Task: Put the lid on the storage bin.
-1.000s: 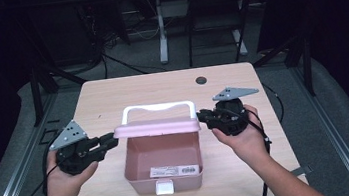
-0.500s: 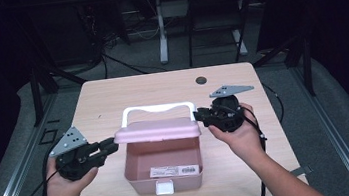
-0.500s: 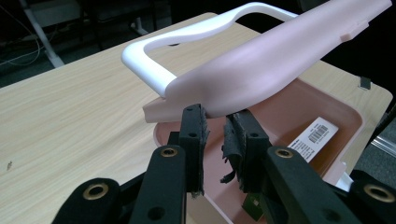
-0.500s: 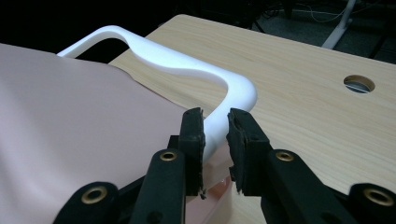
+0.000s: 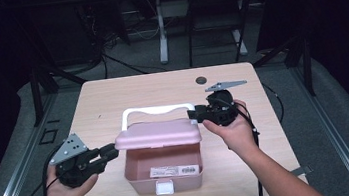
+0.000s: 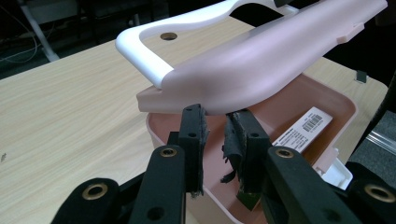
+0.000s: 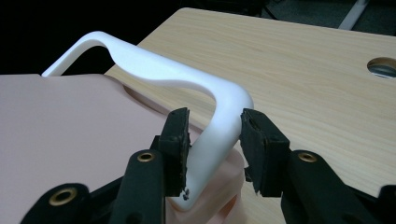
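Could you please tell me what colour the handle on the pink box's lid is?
White; the handle shows best in the right gripper view.

Our arms are bare, no sleeves. We carry a black left gripper [image 5: 110, 153] and a black right gripper [image 5: 193, 115], each topped by a grey three-cornered plate with small holes, brass-ringed screws in the jaws, frayed black pads, black cables trailing

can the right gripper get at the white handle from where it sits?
Probably yes. The right gripper already straddles the corner of the white handle; its jaws have just been opening, so the pads stand off it. Nothing blocks the way, and the pink lid lies below the handle.
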{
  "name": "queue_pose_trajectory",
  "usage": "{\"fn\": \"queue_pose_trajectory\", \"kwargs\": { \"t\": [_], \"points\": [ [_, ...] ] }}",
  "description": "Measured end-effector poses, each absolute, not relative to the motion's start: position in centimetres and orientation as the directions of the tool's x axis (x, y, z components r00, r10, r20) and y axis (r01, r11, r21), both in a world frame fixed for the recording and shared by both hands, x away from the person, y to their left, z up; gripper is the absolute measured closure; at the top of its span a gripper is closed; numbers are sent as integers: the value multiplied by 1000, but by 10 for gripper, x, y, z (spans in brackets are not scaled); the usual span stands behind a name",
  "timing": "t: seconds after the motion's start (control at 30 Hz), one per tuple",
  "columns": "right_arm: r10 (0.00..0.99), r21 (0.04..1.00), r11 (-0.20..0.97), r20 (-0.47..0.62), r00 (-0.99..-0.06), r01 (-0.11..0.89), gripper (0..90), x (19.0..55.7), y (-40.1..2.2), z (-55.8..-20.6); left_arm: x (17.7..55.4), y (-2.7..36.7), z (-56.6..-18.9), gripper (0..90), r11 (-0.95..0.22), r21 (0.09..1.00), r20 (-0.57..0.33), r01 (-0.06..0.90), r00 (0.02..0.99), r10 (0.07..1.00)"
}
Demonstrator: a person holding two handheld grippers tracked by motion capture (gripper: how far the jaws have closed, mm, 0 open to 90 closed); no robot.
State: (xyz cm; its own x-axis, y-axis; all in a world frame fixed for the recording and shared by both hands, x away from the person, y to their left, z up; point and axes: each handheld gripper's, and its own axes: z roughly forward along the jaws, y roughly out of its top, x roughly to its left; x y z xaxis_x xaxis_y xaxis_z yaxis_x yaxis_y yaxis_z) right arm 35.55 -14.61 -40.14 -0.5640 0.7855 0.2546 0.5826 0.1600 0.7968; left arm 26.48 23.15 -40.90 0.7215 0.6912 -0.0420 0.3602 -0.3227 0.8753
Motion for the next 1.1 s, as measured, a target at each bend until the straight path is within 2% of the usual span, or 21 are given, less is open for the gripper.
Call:
{"fn": "queue_pose_trajectory", "kwargs": {
  "t": [1.1],
  "points": [
    [770, 764, 112, 337, -542, 635, 604, 364, -146, -412, 253, 233, -422, 753, -334, 864, -50, 376, 725, 687]
  ]
}}
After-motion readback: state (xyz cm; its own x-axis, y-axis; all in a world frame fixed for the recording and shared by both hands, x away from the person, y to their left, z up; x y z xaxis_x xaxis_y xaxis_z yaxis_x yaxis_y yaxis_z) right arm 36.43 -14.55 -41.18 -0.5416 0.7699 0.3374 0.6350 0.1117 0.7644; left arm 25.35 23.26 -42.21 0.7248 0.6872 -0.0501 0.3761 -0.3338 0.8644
